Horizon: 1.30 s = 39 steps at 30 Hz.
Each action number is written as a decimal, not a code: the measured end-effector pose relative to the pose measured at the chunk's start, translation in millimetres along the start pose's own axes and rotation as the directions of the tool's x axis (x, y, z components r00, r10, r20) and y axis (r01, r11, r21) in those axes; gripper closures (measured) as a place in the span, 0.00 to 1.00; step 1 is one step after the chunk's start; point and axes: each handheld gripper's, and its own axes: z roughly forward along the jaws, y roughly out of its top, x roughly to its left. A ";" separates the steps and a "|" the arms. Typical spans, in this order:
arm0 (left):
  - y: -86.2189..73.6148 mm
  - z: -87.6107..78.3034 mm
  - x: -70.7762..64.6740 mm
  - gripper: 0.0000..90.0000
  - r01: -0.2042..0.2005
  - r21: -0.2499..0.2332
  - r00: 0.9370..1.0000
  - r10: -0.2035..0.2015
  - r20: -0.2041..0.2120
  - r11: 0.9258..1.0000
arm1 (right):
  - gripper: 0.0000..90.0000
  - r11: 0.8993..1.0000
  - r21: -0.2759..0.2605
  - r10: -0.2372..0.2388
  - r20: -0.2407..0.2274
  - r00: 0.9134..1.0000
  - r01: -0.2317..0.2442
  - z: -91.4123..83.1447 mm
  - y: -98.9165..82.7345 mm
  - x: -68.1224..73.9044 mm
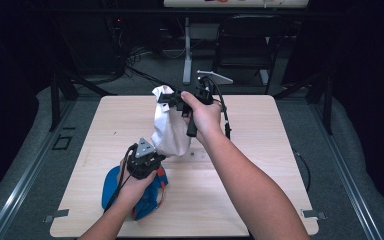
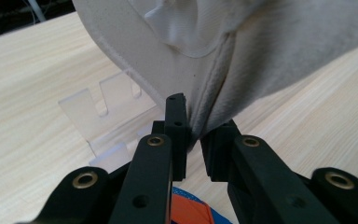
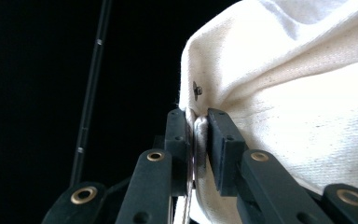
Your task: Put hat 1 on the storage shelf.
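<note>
Table (image 1: 260,200): light wood top, dark floor all round. The right half and near-right corner are bare, so plenty of room there. The far edge sits just behind the right gripper (image 1: 166,100), with chair and desk legs beyond it. The near-left is crowded: a blue and orange cloth item (image 1: 111,187) lies under the left hand (image 1: 137,187), close to the near edge. A clear plastic stand (image 2: 105,119) sits on the wood just beside the hanging cloth, to the left in the left gripper view.

White cloth bag (image 1: 170,130): held up off the table, left of centre, hanging between the two grippers. The top end is at the right gripper and the bottom end reaches down to the left gripper (image 1: 147,157).

Right gripper: raised over the far half of the table, jaws clamped on the bag's top hem. In the right gripper view the fabric edge is pinched flat between the pads (image 3: 221,135), with a small dark rivet just above the pinch.

Left gripper: low, near the tabletop, right under the bag. Jaws together on the bag's lower seam; the fold runs down into the gap between the pads (image 2: 177,121). The pinch point is partly hidden by the fabric itself, so it looks clamped rather than merely touching, not 100% certain.

The grippers are well apart, bag between them.
</note>
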 end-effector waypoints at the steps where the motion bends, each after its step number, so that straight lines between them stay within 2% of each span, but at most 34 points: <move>1: 0.0 0.0 0.0 0.91 0.000 0.000 1.000 0.000 0.000 1.000 | 0.88 1.000 -0.001 -0.007 0.008 1.000 0.007 0.1 -0.8 -1.1; 2: -5.7 -0.2 3.6 0.91 0.050 -0.020 0.999 -0.050 0.013 0.999 | 0.88 1.000 0.003 -0.004 0.014 1.000 0.004 -0.5 -1.2 -1.9; 4: -10.7 0.5 6.4 0.92 0.088 -0.040 0.996 -0.087 0.022 0.995 | 0.88 1.000 0.003 -0.006 0.022 1.000 0.006 -1.3 -1.7 -4.4; 5: -10.7 0.5 6.4 0.92 0.088 -0.040 0.996 -0.087 0.022 0.995 | 0.88 1.000 0.003 -0.006 0.022 1.000 0.006 -1.3 -1.7 -4.4; 7: -15.1 1.8 7.0 0.92 0.114 -0.048 0.993 -0.113 0.025 0.992 | 0.89 1.000 0.003 -0.014 0.037 0.999 0.014 -2.7 -2.6 -6.6; 8: -15.9 1.9 7.0 0.92 0.109 -0.029 0.994 -0.108 0.032 0.994 | 0.89 1.000 0.008 -0.012 0.040 0.999 0.012 -3.4 -2.9 -7.5; 12: -18.7 5.3 6.1 0.92 0.106 -0.012 0.994 -0.106 0.026 0.994 | 0.89 1.000 0.009 -0.017 0.051 0.999 0.016 -4.2 -3.9 -12.1; 15: -21.9 9.4 5.8 0.92 0.089 0.019 0.996 -0.089 0.021 0.996 | 0.89 1.000 0.007 -0.012 0.072 0.997 0.012 -7.0 -4.6 -21.4; 19: -21.5 9.6 4.7 0.93 0.075 0.021 0.997 -0.075 0.013 0.997 | 0.89 1.000 -0.006 0.002 0.074 0.997 -0.002 -10.1 -5.0 -30.4; 20: -22.2 11.0 4.1 0.93 0.077 0.003 0.997 -0.077 0.005 0.997 | 0.88 1.000 0.000 0.000 0.075 0.997 0.000 -12.1 -4.9 -33.5; 26: -21.6 9.3 3.5 0.91 0.075 0.013 0.997 -0.075 0.006 0.997 | 0.85 1.000 -0.018 0.015 0.080 0.997 -0.013 -18.1 -6.6 -42.8; 28: -21.5 5.4 2.8 0.81 0.077 0.013 0.997 -0.077 0.005 0.997 | 0.78 0.999 -0.039 -0.002 0.076 0.997 0.005 -25.9 -8.1 -46.1; 29: -21.8 2.7 2.4 0.78 0.078 -0.002 0.997 -0.078 0.000 0.997 | 0.75 0.999 -0.049 -0.011 0.076 0.997 0.015 -28.8 -9.0 -46.7; 32: -23.4 -13.1 4.0 0.69 0.064 -0.025 0.998 -0.064 0.008 0.998 | 0.66 0.995 -0.069 -0.063 0.071 0.995 0.068 -39.6 -13.4 -49.2; 33: -23.4 -13.1 4.0 0.66 0.064 -0.025 0.998 -0.064 0.008 0.998 | 0.66 0.995 -0.069 -0.063 0.071 0.995 0.068 -39.6 -13.4 -49.2; 34: -25.9 -21.6 5.2 0.65 0.059 -0.040 0.998 -0.059 0.008 0.997 | 0.63 0.992 -0.096 -0.081 0.065 0.995 0.087 -48.1 -17.0 -51.5; 36: -28.7 -30.9 7.2 0.61 0.057 -0.039 0.998 -0.057 -0.004 0.998 | 0.58 0.987 -0.117 -0.104 0.050 0.993 0.109 -57.4 -21.1 -54.2; 37: -28.7 -30.9 7.2 0.59 0.057 -0.039 0.998 -0.057 -0.004 0.998 | 0.56 0.985 -0.119 -0.117 0.050 0.992 0.122 -61.7 -23.4 -55.2; 38: -32.4 -39.6 11.2 0.58 0.065 -0.041 0.998 -0.066 -0.009 0.997 | 0.54 0.983 -0.108 -0.144 0.054 0.988 0.149 -65.8 -25.7 -56.9; 39: -32.4 -39.6 11.2 0.57 0.065 -0.041 0.998 -0.066 -0.009 0.997 | 0.54 0.983 -0.108 -0.144 0.054 0.988 0.149 -65.8 -25.7 -56.9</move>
